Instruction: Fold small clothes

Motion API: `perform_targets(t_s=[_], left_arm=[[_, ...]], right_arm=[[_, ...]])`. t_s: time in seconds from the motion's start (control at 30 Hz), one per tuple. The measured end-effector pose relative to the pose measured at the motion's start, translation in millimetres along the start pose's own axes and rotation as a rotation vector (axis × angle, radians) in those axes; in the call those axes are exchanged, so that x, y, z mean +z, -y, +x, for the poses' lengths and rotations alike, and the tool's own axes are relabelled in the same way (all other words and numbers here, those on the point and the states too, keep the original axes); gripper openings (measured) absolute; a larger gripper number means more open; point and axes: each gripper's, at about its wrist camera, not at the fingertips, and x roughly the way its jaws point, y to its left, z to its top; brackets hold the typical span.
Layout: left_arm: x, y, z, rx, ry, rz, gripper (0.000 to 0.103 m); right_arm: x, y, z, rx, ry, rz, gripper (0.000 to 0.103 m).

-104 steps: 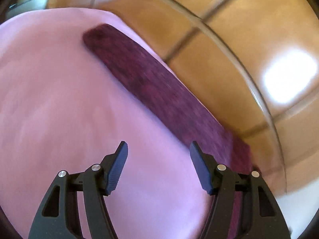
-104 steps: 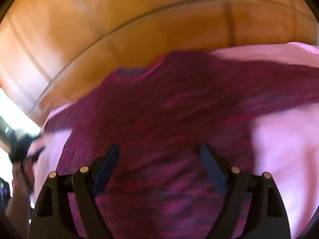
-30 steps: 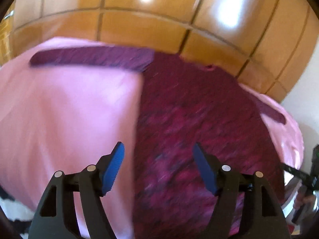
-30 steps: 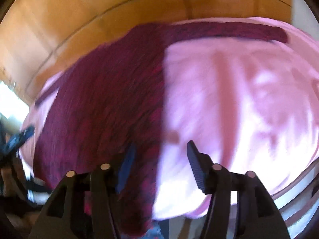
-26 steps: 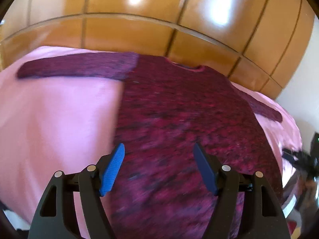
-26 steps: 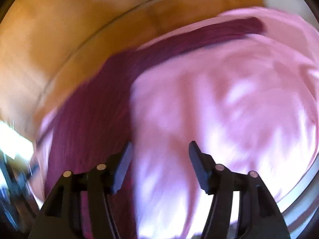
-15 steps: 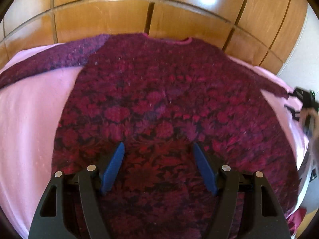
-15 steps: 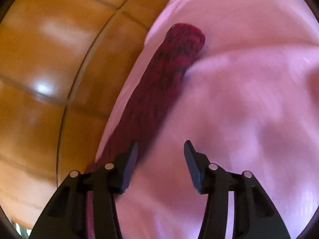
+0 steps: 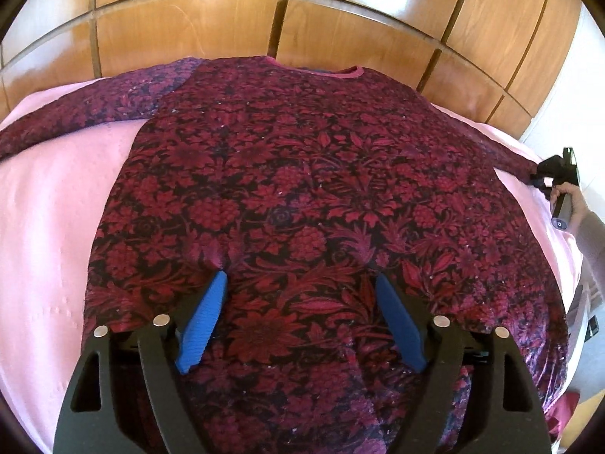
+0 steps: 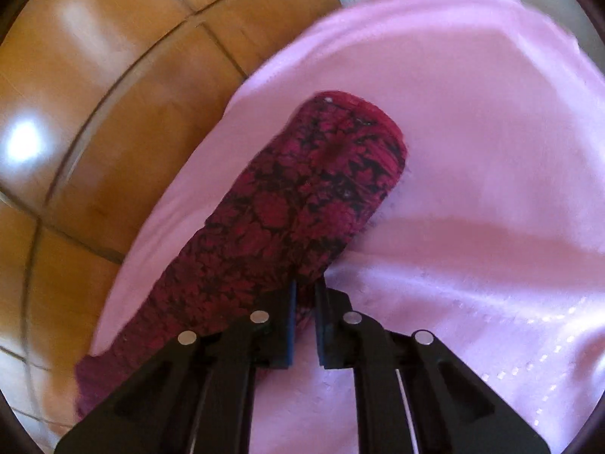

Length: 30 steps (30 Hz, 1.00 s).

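A dark red floral sweater [image 9: 302, 196] lies spread flat on a pink sheet [image 9: 49, 227], neck toward the wooden wall. My left gripper [image 9: 300, 287] is open over its lower middle, one blue pad [image 9: 204, 317] pressing the cloth. Its right sleeve [image 10: 302, 204] runs across the sheet [image 10: 491, 151] in the right wrist view. My right gripper [image 10: 305, 295] is shut on that sleeve's edge, a little back from the cuff. The right gripper also shows far right in the left wrist view [image 9: 559, 170], at the sleeve's end.
A wooden panelled wall [image 9: 302, 11] stands behind the bed. The wood panels [image 10: 75, 113] border the sheet's edge on the left of the right wrist view. A white wall [image 9: 590, 87] is at far right.
My right gripper has closed on the sleeve edge; half a second ago it was open beside it. My left gripper has settled lower onto the sweater's body.
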Motion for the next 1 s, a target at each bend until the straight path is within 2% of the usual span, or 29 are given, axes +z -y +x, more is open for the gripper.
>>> perform_targets(t_s=[0.13, 0.37, 0.53, 0.6, 0.77, 0.87, 0.97, 1.0], left_arm=[[3, 0, -2, -0.018, -0.002, -0.021, 0.085], [15, -15, -13, -0.104, -0.009, -0.168, 0.085], [26, -16, -23, -0.114, 0.007, -0.162, 0.089], [32, -20, -25, -0.143, 0.012, -0.194, 0.092], [51, -29, -27, -0.218, 0.009, -0.262, 0.092], [67, -36, -26, -0.213, 0.032, -0.302, 0.092], [81, -45, -18, -0.232, 0.029, -0.361, 0.088], [86, -50, -15, -0.237, 0.027, -0.380, 0.088]], right_arm=[[-7, -41, -32, 0.044, 0.078, -0.142, 0.007], [-48, -137, -74, 0.152, 0.129, -0.446, 0.007], [-111, -218, -73, 0.216, 0.071, -0.661, 0.007], [-139, -251, -63, 0.248, 0.027, -0.733, 0.007], [-218, -306, -49, 0.305, -0.079, -0.885, 0.007], [-261, -332, -41, 0.309, -0.123, -0.971, 0.008], [-283, -340, -38, 0.356, -0.169, -1.007, 0.020], [-286, -339, -42, 0.388, -0.175, -1.008, 0.039]])
